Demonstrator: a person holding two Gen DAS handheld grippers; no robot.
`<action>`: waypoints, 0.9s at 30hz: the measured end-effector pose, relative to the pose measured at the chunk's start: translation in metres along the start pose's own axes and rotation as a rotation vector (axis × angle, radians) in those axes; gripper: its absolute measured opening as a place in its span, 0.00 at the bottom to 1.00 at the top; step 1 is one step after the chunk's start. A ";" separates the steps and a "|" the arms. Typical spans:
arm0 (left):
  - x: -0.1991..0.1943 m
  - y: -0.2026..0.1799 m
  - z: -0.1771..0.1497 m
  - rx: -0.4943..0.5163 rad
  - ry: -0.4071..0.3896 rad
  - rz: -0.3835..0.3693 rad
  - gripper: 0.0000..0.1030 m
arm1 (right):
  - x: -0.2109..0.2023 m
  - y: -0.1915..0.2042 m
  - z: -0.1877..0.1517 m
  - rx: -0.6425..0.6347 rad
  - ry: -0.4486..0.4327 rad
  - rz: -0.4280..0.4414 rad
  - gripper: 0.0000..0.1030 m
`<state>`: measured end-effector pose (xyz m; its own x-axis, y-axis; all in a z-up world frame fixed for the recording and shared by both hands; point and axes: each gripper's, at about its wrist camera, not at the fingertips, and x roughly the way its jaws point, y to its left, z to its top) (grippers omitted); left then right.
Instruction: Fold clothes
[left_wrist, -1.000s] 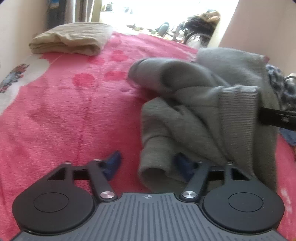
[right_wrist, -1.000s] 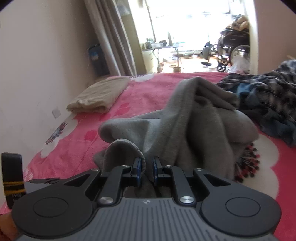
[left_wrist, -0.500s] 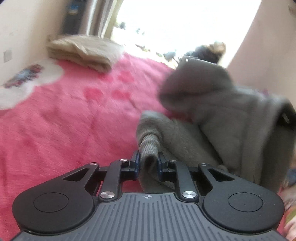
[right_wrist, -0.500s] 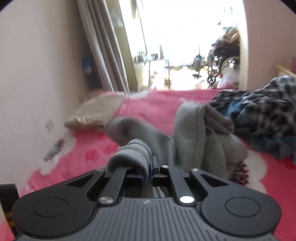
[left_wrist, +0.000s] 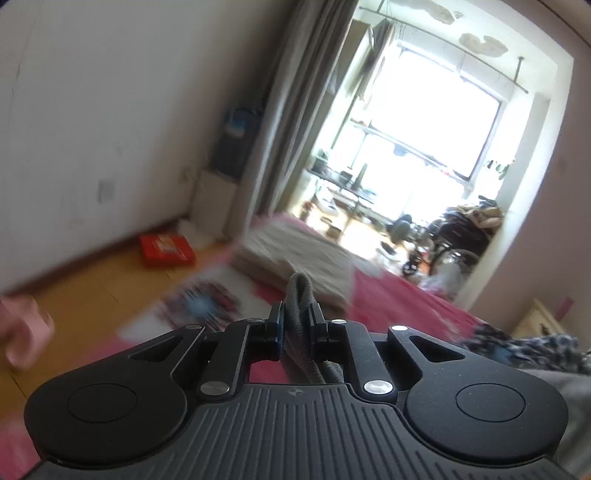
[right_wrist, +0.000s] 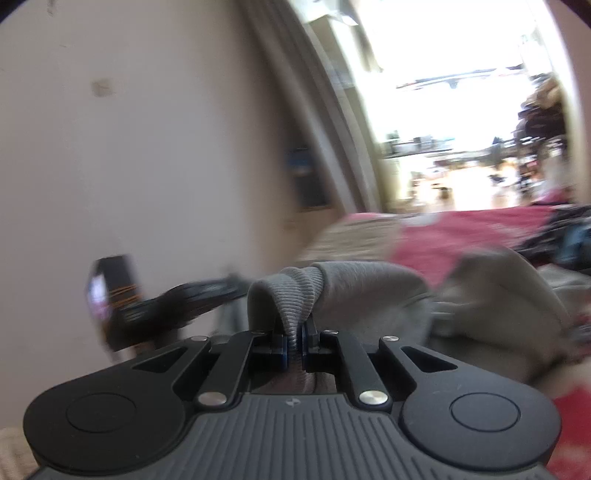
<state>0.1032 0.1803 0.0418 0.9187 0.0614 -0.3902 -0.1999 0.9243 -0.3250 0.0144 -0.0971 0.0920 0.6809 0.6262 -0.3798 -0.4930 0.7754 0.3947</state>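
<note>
A grey sweatshirt (right_wrist: 480, 291) hangs between both grippers above the pink bedspread (right_wrist: 443, 240). My right gripper (right_wrist: 294, 341) is shut on its ribbed hem, which bunches up over the fingers. In the left wrist view my left gripper (left_wrist: 297, 325) is shut on a dark grey ribbed fold of the same sweatshirt (left_wrist: 300, 295), lifted and tilted toward the wall. Blurred and to the left of the hem in the right wrist view is the left gripper's body (right_wrist: 155, 295). Most of the garment is out of the left wrist view.
A folded beige garment (left_wrist: 295, 258) lies on the bed's far left corner. A plaid shirt pile (left_wrist: 524, 350) sits at the right. A red box (left_wrist: 166, 249) lies on the wooden floor by the wall. A bright doorway with clutter lies beyond the bed.
The left gripper went from open beside the sweatshirt to shut on its hem. Both grippers then lifted the garment off the bed, and the views swung up toward the wall.
</note>
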 end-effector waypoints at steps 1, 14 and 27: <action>-0.001 0.007 0.009 0.022 -0.020 0.018 0.06 | 0.006 0.012 -0.003 0.003 -0.002 0.034 0.08; 0.056 0.077 -0.033 0.006 0.239 0.154 0.21 | 0.119 0.019 -0.114 0.066 0.404 0.134 0.41; -0.053 0.050 -0.049 -0.002 0.336 -0.101 0.80 | 0.013 -0.092 -0.058 0.071 0.247 -0.027 0.80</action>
<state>0.0279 0.2051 0.0035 0.7701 -0.1578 -0.6180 -0.1148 0.9188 -0.3777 0.0372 -0.1559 0.0025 0.5359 0.6130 -0.5806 -0.4308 0.7899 0.4363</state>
